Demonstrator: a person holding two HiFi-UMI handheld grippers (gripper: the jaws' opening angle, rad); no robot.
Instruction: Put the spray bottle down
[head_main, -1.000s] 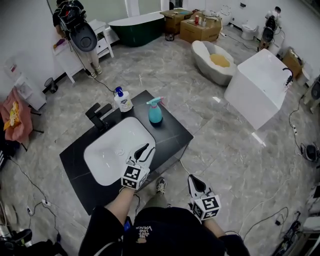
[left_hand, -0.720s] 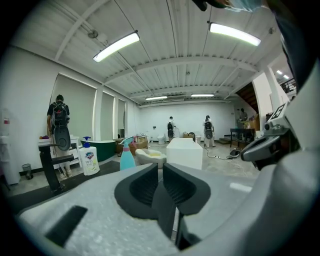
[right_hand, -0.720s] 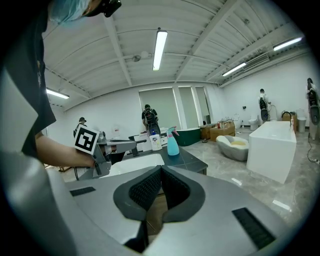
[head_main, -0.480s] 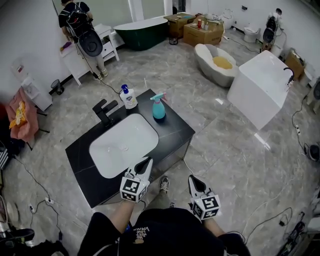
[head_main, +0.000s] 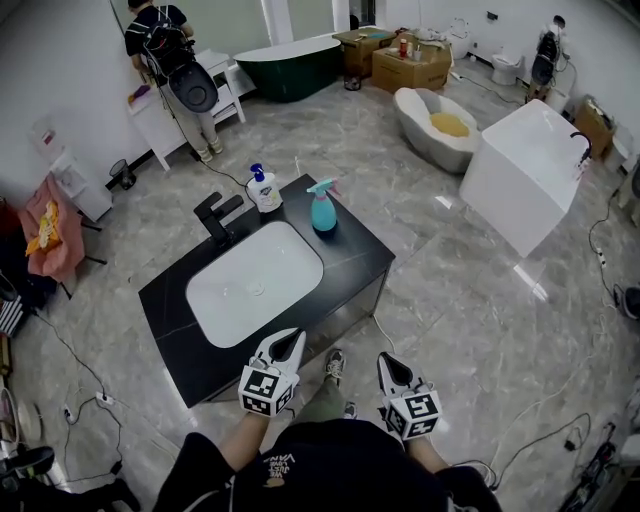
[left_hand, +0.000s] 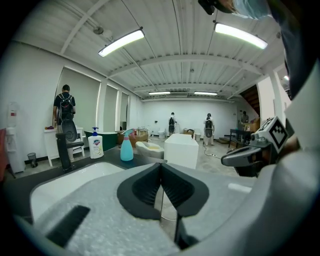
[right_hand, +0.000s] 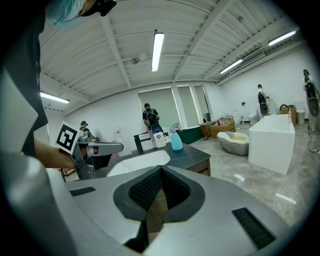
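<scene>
The teal spray bottle (head_main: 322, 208) with a pink trigger stands upright on the black counter (head_main: 352, 255) at the far right corner, untouched; it also shows in the left gripper view (left_hand: 126, 149) and the right gripper view (right_hand: 176, 140). My left gripper (head_main: 291, 342) is shut and empty, held near the counter's front edge, well back from the bottle. My right gripper (head_main: 388, 368) is shut and empty too, off the counter over the floor. Each gripper view shows its own jaws closed together, left gripper (left_hand: 160, 165), right gripper (right_hand: 160, 168).
A white basin (head_main: 255, 283) is sunk in the counter, with a black tap (head_main: 217, 215) and a white soap pump bottle (head_main: 264, 189) behind it. A white block (head_main: 525, 175), bathtubs and boxes stand on the marble floor beyond. A person (head_main: 172, 45) stands far left.
My left gripper has pulled back from over the basin to the counter's front edge and closed its jaws. The right gripper drew back slightly. The spray bottle stays standing where it was.
</scene>
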